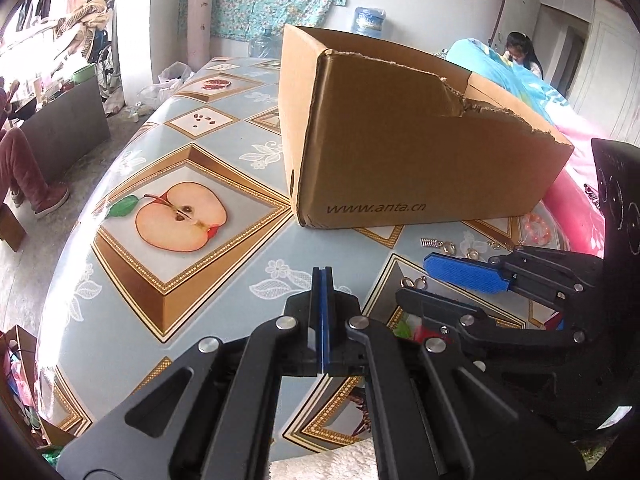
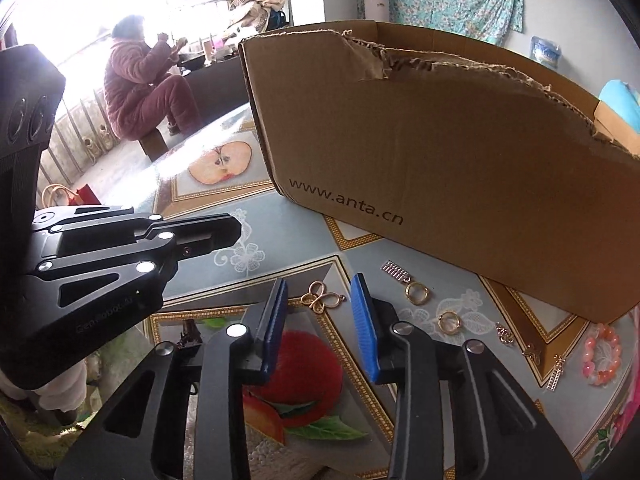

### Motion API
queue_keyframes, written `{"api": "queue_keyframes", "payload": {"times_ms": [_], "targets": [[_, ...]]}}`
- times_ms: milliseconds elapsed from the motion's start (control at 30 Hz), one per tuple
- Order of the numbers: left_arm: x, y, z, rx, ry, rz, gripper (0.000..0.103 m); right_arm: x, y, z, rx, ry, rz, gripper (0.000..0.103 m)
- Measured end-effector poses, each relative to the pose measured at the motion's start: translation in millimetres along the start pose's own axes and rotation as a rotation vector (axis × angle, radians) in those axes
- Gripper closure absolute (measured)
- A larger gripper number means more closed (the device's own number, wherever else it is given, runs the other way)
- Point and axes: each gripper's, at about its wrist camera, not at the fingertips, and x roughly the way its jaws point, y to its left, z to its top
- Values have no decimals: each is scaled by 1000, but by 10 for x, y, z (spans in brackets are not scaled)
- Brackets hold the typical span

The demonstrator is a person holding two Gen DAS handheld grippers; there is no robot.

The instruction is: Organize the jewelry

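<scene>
Both cameras ride on the hand-held tools and look forward and steeply down along the fingers, close over the worktop point(image 1: 192, 288). The left wrist view looks from the near left, past its left tool point(image 1: 323, 276) toward the cardboard box point(image 1: 420, 152), with the right tool point(image 1: 444, 280) at its right edge. The right wrist view looks from further right; its right tool point(image 2: 320, 304) fills the foreground. Both views share the box, the apple print point(image 2: 222, 162) and the small jewelry point(image 2: 416, 292) before it.

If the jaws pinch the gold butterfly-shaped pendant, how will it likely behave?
The gold butterfly-shaped pendant looks like thin open wire loops, so it is probably very light. It lies flat on the glossy tablecloth, so it may slide rather than lift. Its loops might bend under a hard pinch.
</scene>
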Motion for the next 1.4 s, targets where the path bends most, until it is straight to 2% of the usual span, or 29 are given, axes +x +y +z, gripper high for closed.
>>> {"api": "queue_keyframes", "payload": {"times_ms": [100, 533, 767, 867, 1000, 1167, 1400], "targets": [[20, 26, 5, -7, -2, -6, 103, 7, -12, 19, 4, 10, -13, 83], [7, 75, -15, -20, -13, -17, 103, 1, -14, 60, 14, 30, 1, 83], [-13, 13, 6, -5, -17, -35, 103, -220, -74, 69, 22, -10, 3, 83], [0, -107, 41, 28, -16, -64, 95, -377, -182, 49, 45, -36, -18, 83], [60, -379, 111, 104, -17, -104, 79, -588, -363, 15, 85, -76, -44, 83], [245, -662, 171, 155, 3, -123, 78, -755, -554, -49, 126, -114, -63, 83], [475, -842, 235, 199, 39, -39, 78, -778, -748, -204, 189, -126, -33, 83]]}}
